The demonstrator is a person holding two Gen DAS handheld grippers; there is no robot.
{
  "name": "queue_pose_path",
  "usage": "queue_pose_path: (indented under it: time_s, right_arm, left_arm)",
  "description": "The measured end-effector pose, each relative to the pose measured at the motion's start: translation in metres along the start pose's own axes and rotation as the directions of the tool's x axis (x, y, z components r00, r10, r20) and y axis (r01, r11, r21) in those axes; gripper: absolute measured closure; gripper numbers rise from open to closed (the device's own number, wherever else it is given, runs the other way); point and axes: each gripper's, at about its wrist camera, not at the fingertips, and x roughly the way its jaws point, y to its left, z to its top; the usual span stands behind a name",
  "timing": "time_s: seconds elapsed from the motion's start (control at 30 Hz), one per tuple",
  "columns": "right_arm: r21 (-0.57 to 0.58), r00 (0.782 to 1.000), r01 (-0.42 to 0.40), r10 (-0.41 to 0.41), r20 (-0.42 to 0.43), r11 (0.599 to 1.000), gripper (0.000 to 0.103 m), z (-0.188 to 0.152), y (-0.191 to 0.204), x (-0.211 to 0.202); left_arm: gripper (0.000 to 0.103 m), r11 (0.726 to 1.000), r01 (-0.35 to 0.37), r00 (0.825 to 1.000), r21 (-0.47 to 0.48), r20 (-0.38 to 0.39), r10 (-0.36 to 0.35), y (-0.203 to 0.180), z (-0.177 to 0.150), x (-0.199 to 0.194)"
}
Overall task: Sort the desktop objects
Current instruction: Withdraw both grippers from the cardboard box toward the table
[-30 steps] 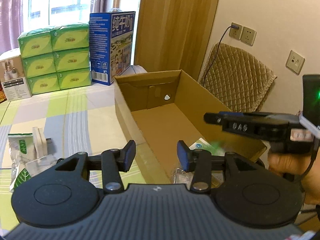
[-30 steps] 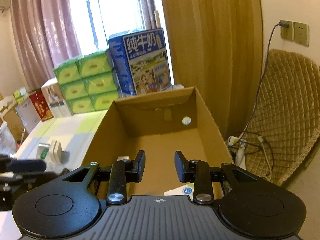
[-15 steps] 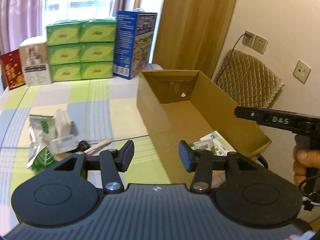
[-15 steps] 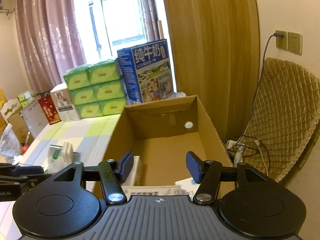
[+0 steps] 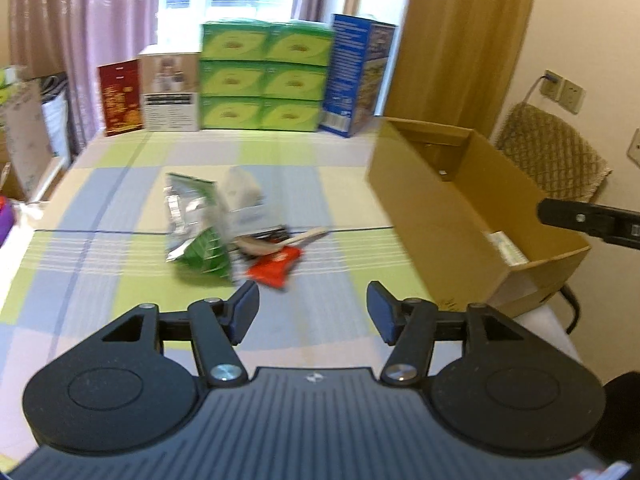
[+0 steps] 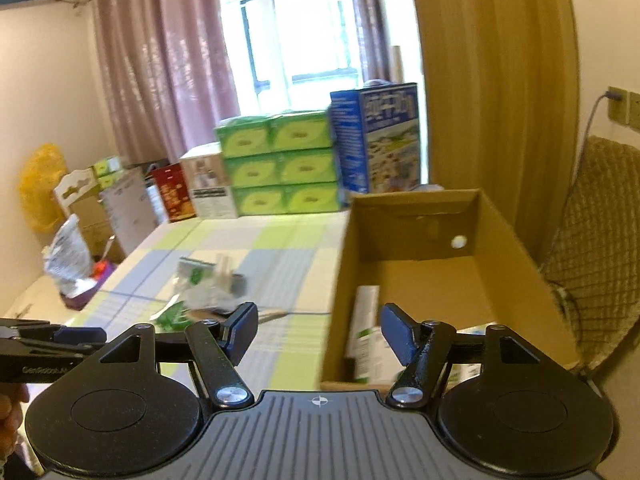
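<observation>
Brown cardboard box (image 5: 460,208) sits open on the right side of the checked green, blue and cream surface (image 5: 120,208), and a few flat packets lie on its floor near the front wall, one a white and green packet (image 6: 366,336). My left tool (image 5: 312,312) hangs above the near part of the surface with its blue-padded fingers spread wide and nothing between them. Ahead of it, near the middle of the surface, lies a loose pile: a green and silver foil pouch (image 5: 196,236), a white bag (image 5: 244,200) behind it, a pale spoon-shaped piece (image 5: 280,240), and a red packet (image 5: 276,266) nearest to me. My right tool (image 6: 318,332) is held over the front left corner of the box, fingers just as wide apart and empty. At the far edge stand stacked green tissue packs (image 5: 264,76) beside a blue carton (image 5: 360,76). Both views are slightly blurred.
</observation>
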Motion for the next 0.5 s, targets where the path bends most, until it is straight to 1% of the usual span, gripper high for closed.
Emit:
queue_pose_path:
  time_s: [0.03, 0.07, 0.13, 0.27, 0.37, 0.43, 0.5]
  right_arm:
    - [-0.006, 1.000, -0.011, 0.011, -0.003, 1.000, 0.025, -0.002, 0.007, 0.000]
    - [-0.012, 1.000, -0.021, 0.021, -0.003, 1.000, 0.022, -0.004, 0.013, 0.000]
    - [-0.026, 0.999, -0.038, 0.038, -0.003, 0.999, 0.016, -0.008, 0.026, -0.001]
    - [-0.064, 0.997, -0.075, 0.074, -0.011, 0.995, 0.015, -0.013, 0.049, 0.004]
    - [-0.087, 0.995, -0.098, 0.096, -0.016, 0.991, 0.010, -0.017, 0.064, 0.008]
    - [-0.101, 0.994, -0.107, 0.106, -0.018, 0.989, 0.007, -0.021, 0.072, 0.012]
    - [-0.113, 0.994, -0.109, 0.107, -0.021, 0.988, 0.007, -0.025, 0.079, 0.017]
  left_arm:
    - [0.040, 1.000, -0.013, 1.000, -0.005, 0.002, 0.013, 0.007, -0.003, -0.003]
    - [0.035, 1.000, -0.026, 1.000, -0.011, 0.007, 0.026, 0.014, -0.005, -0.007]
    - [0.032, 0.999, -0.046, 0.999, -0.018, 0.010, 0.046, 0.026, -0.008, -0.011]
    - [0.026, 0.996, -0.079, 0.997, -0.029, 0.009, 0.080, 0.046, -0.015, -0.017]
    - [0.021, 0.994, -0.102, 0.995, -0.030, 0.011, 0.103, 0.057, -0.019, -0.018]
    - [0.020, 0.993, -0.114, 0.993, -0.031, 0.011, 0.115, 0.065, -0.021, -0.018]
    - [0.019, 0.992, -0.122, 0.992, -0.034, 0.007, 0.123, 0.072, -0.023, -0.015]
